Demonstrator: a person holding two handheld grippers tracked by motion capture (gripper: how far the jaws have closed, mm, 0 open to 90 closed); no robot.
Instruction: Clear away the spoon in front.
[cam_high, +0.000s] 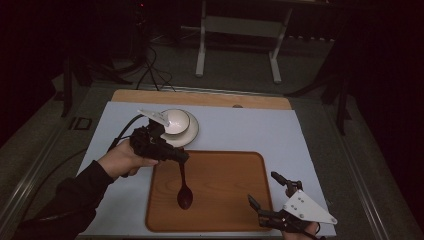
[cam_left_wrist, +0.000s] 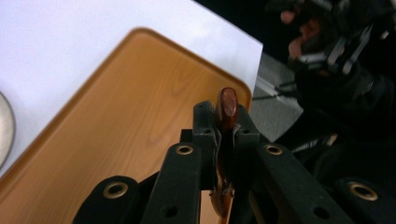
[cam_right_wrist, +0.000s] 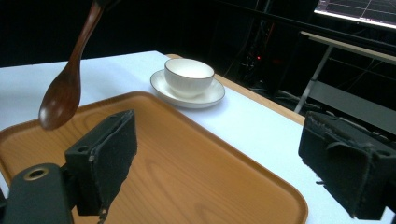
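A white mat (cam_high: 280, 130) covers the table, and on it lies a smooth wooden tray (cam_high: 225, 200) with rounded corners. Beyond the tray's far left corner a glossy white bowl (cam_right_wrist: 189, 74) sits on a round saucer (cam_right_wrist: 208, 98). Above the tray, the left gripper (cam_high: 176, 156) clamps a dark red-brown wooden spoon (cam_high: 184, 192) by its handle. At the tray's near right corner, the right gripper (cam_high: 267, 192) has its jaws spread wide, empty.

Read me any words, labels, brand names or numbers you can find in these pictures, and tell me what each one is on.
None can be read.
The spoon, tray, bowl, saucer and white mat are plain.
The lit screen at the top right of the right gripper view shows only faint lines, too small and blurred to read.
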